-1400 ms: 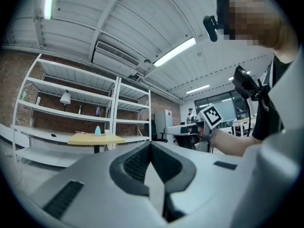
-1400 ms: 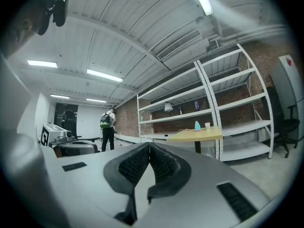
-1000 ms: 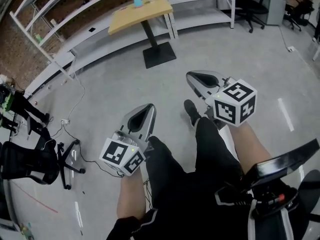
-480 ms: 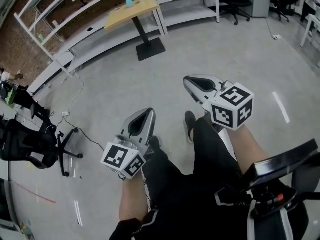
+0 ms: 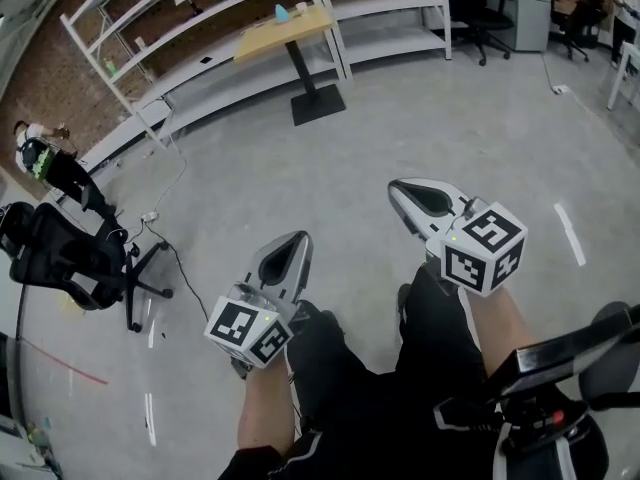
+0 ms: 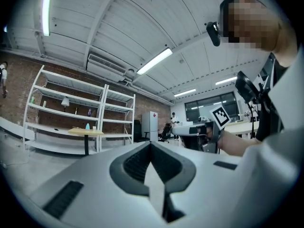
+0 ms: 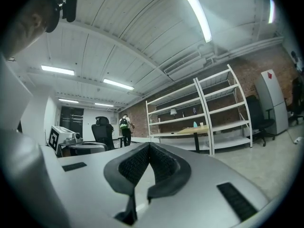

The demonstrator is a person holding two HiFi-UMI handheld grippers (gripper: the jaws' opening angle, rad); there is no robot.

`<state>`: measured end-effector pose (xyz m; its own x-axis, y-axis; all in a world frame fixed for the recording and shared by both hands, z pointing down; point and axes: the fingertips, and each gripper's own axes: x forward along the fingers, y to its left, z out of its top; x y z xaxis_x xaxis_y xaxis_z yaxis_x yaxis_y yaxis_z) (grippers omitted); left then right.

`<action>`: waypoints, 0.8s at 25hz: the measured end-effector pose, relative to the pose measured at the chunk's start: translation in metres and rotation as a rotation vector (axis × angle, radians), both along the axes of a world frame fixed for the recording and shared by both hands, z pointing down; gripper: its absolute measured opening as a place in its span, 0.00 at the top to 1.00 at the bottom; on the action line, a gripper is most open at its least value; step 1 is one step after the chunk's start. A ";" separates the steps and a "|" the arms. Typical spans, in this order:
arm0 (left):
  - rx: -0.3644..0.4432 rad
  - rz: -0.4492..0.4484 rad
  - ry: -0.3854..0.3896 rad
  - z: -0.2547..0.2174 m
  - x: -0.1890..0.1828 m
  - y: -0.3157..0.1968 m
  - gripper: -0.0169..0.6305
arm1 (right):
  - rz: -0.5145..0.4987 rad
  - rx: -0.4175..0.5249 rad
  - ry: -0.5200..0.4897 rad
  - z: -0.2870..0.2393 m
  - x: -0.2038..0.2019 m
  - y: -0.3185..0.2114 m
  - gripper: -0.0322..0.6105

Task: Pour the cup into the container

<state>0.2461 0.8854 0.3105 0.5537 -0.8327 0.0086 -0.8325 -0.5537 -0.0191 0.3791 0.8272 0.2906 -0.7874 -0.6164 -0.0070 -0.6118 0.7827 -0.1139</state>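
Grey-shelled, the left gripper (image 5: pixel 295 238), lower centre-left, is closed on nothing. Top centre, well apart, a wooden table (image 5: pixel 262 40) bears a blue thing (image 5: pixel 281 12), perhaps the container, and a pale cup (image 5: pixel 300 8). The right gripper (image 5: pixel 397 186), centre-right, is closed and empty. This looks like the approach; next, reach the table and open for the cup.

Bare floor (image 5: pixel 400 138) ahead; table (image 5: pixel 268 38), shelving (image 5: pixel 385 3) beyond; chair (image 5: pixel 70 258) left.

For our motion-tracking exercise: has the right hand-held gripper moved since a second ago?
Yes. In the head view, the right hand-held gripper sits lower in frame, farther from the table's black base.
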 end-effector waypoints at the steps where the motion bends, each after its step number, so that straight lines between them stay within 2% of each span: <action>1: 0.001 0.003 -0.006 0.001 0.002 0.007 0.98 | 0.001 0.001 -0.001 0.001 0.002 0.007 0.95; 8: -0.008 0.009 0.011 -0.002 0.016 0.045 0.98 | 0.029 0.005 0.030 0.001 0.020 0.044 0.95; 13: -0.022 0.020 0.010 0.003 0.027 0.070 0.98 | 0.029 -0.023 0.013 0.003 0.029 0.067 0.95; 20: -0.025 0.033 0.000 0.002 0.039 0.080 0.98 | 0.029 -0.011 0.015 -0.003 0.036 0.075 0.95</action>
